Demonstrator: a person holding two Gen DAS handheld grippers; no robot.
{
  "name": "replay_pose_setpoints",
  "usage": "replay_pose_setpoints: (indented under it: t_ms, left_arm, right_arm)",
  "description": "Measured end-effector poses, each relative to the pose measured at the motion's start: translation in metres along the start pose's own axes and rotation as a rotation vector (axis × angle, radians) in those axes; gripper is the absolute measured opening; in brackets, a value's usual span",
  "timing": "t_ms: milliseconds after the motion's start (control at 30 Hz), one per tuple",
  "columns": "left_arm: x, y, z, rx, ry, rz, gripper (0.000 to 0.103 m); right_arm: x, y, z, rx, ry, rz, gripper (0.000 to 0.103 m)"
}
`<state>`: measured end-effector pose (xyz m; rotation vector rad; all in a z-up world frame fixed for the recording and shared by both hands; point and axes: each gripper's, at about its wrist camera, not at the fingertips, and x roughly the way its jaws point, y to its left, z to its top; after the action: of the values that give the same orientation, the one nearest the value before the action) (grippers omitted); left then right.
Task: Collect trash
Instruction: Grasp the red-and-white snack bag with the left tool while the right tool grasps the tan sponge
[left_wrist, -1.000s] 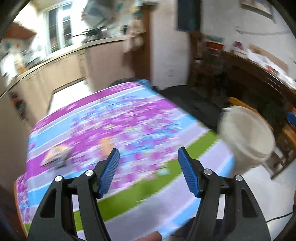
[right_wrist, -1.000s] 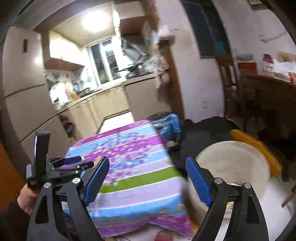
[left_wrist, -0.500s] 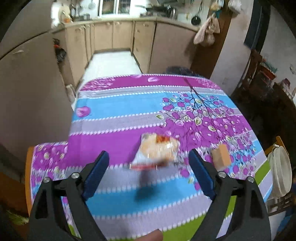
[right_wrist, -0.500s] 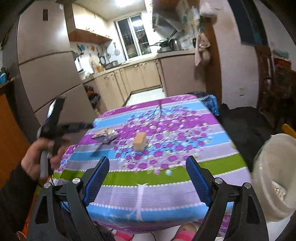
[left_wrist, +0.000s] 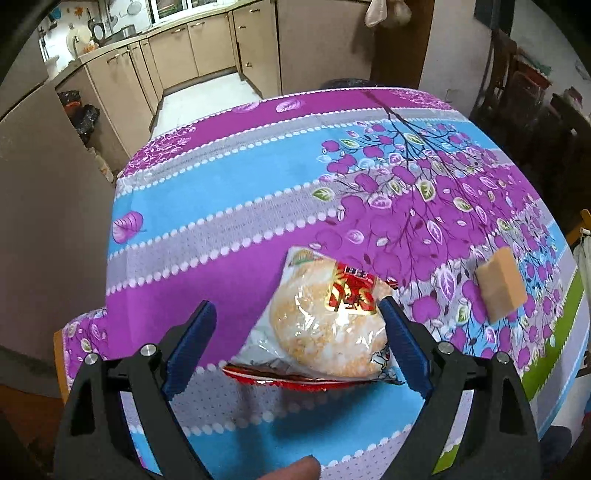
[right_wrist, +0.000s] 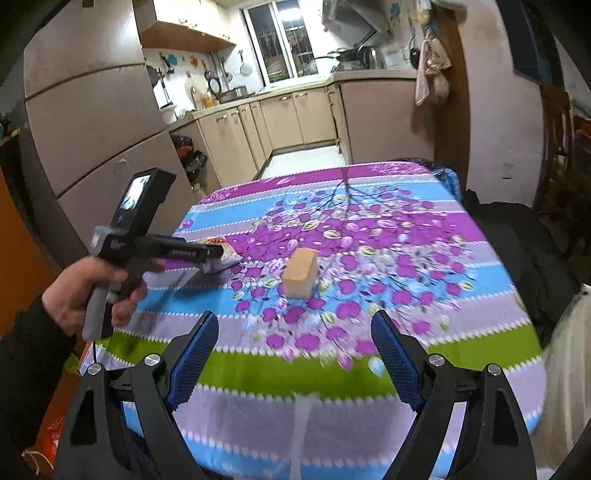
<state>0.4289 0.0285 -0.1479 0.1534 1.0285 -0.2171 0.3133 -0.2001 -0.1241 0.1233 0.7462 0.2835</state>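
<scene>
- The left gripper (left_wrist: 297, 326) is spread wide just above the table (left_wrist: 236, 206), its blue fingers (left_wrist: 192, 343) set to either side of a snack packet (left_wrist: 325, 317).
- The packet is clear plastic with red print and holds a round, pale orange rice cake; it lies flat on the flowered tablecloth between the fingers.
- The right-hand finger sits at the packet's edge, though contact cannot be told; the left-hand finger stands apart from it with bare cloth between.
- A small tan block (left_wrist: 500, 286) lies on the cloth to the right of that gripper and a little ahead of it, apart from the packet.
- The right gripper (right_wrist: 293, 349) is also spread wide and holds nothing, hovering over the near edge of the table.
- From the right wrist view, the block (right_wrist: 301, 277) stands ahead of the right gripper, near the middle of the gap between its fingers.
- Farther ahead and to the left, the person's left hand (right_wrist: 88, 291) grips the handle of the left gripper, whose tip reaches the packet (right_wrist: 221, 256).
- A pale bucket (right_wrist: 569, 373) shows blurred at the right edge, beside the table.
</scene>
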Motion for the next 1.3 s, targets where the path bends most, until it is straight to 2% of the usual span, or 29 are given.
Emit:
replay_pose_setpoints:
  t_ms: [67, 100, 133, 167, 300, 367, 433, 600, 767, 800, 900, 1000, 1167, 1300]
  left_arm:
    - [-0.002, 0.0, -0.006, -0.005, -0.012, -0.008, 0.085]
    - [-0.002, 0.001, -0.01, -0.005, -0.016, -0.015, 0.082]
    - [-0.001, 0.002, -0.013, -0.003, -0.018, -0.02, 0.072]
    - [0.001, 0.003, -0.017, -0.007, -0.018, -0.022, 0.068]
    - [-0.003, 0.006, -0.026, -0.012, -0.067, -0.041, 0.062]
    - [-0.006, 0.008, -0.028, -0.021, -0.088, -0.05, 0.055]
    - [-0.01, 0.012, -0.03, -0.042, -0.106, -0.06, 0.053]
    - [-0.015, 0.018, -0.033, -0.077, -0.136, -0.061, 0.052]
    - [-0.022, 0.021, -0.037, -0.118, -0.165, -0.058, 0.051]
    - [-0.026, 0.021, -0.038, -0.125, -0.176, -0.055, 0.051]
    - [-0.04, 0.018, -0.043, -0.136, -0.212, -0.036, 0.051]
    - [-0.058, 0.012, -0.048, -0.151, -0.256, -0.02, 0.051]
    - [-0.106, -0.003, -0.063, -0.173, -0.372, 0.03, 0.051]
    - [-0.14, -0.015, -0.076, -0.195, -0.455, 0.058, 0.051]
  right_arm:
    - [0.017, 0.003, 0.01, -0.008, 0.018, 0.009, 0.085]
    - [0.029, 0.005, 0.015, -0.007, 0.036, 0.019, 0.084]
    - [0.04, 0.006, 0.02, -0.006, 0.049, 0.016, 0.084]
    - [0.052, 0.006, 0.025, -0.005, 0.06, 0.009, 0.084]
    - [0.086, 0.004, 0.038, 0.011, 0.103, -0.011, 0.081]
    - [0.101, 0.002, 0.041, 0.024, 0.124, -0.041, 0.072]
    - [0.114, 0.0, 0.044, 0.032, 0.141, -0.083, 0.065]
    - [0.138, -0.002, 0.04, 0.033, 0.189, -0.116, 0.054]
    - [0.146, 0.001, 0.034, 0.012, 0.198, -0.123, 0.031]
    - [0.146, 0.002, 0.034, 0.006, 0.194, -0.128, 0.031]
    - [0.136, 0.005, 0.032, 0.001, 0.149, -0.118, 0.028]
    - [0.109, 0.015, 0.033, -0.032, 0.061, -0.111, 0.028]
    - [0.045, 0.036, 0.036, -0.102, -0.112, -0.097, 0.028]
    - [-0.001, 0.05, 0.033, -0.14, -0.215, -0.07, 0.028]
